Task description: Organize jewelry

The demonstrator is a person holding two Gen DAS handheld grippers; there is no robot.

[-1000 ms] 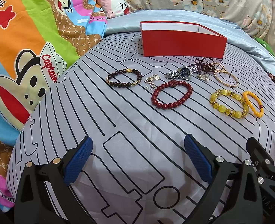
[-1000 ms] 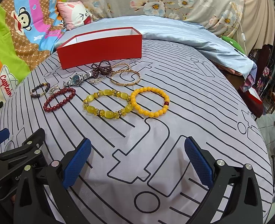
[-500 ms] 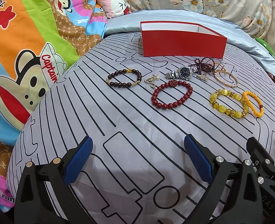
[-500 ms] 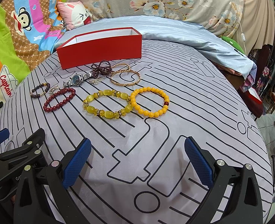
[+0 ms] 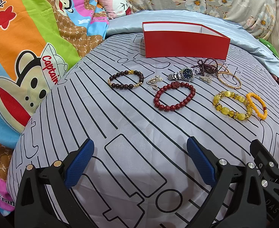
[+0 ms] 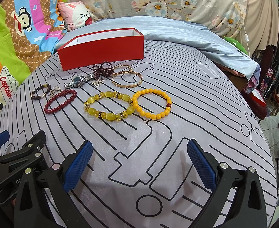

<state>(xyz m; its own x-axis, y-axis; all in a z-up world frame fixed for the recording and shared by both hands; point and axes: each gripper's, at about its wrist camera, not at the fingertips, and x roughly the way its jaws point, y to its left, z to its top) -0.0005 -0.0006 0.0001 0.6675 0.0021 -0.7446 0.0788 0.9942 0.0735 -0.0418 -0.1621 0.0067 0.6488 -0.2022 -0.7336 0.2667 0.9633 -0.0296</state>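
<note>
Left gripper (image 5: 139, 159) fingers spreading wide, blue cross-hatched pads (image 5: 78, 163), black frames, holding nothing, hovering over the near edge of the grey sheet (image 5: 120, 133) with black line print. Right gripper (image 6: 139, 161) sitting just beside it, same wide spread, same ribbed blue pads (image 6: 201, 163), nothing between them.

Jewelry lying in a loose band across the middle of the sheet, past both grippers, nothing blocking the way. Dark brown bead bracelet (image 5: 126, 79) with gold spacers lying toward the left edge; small silver flower charm (image 5: 154, 80) beside it. Glossy red round-bead bracelet (image 5: 174, 98) lying mid-sheet. Steel link watch (image 5: 185, 74) with dark blue dial sitting behind it, a knotted maroon bead string (image 5: 208, 66) touching its band. Thin rose-gold bangle (image 6: 127, 79) lying right of those. Chunky translucent yellow bead bracelet (image 6: 108, 106) touching the smooth orange bead bracelet (image 6: 151, 103) toward the right.

Red rectangular cardboard box (image 5: 185, 43), open top, white inside, sitting at the far edge. Pale blue satin quilt (image 6: 177, 32) bunching behind; cartoon monkey blanket (image 5: 25, 57) lying along the left edge.
</note>
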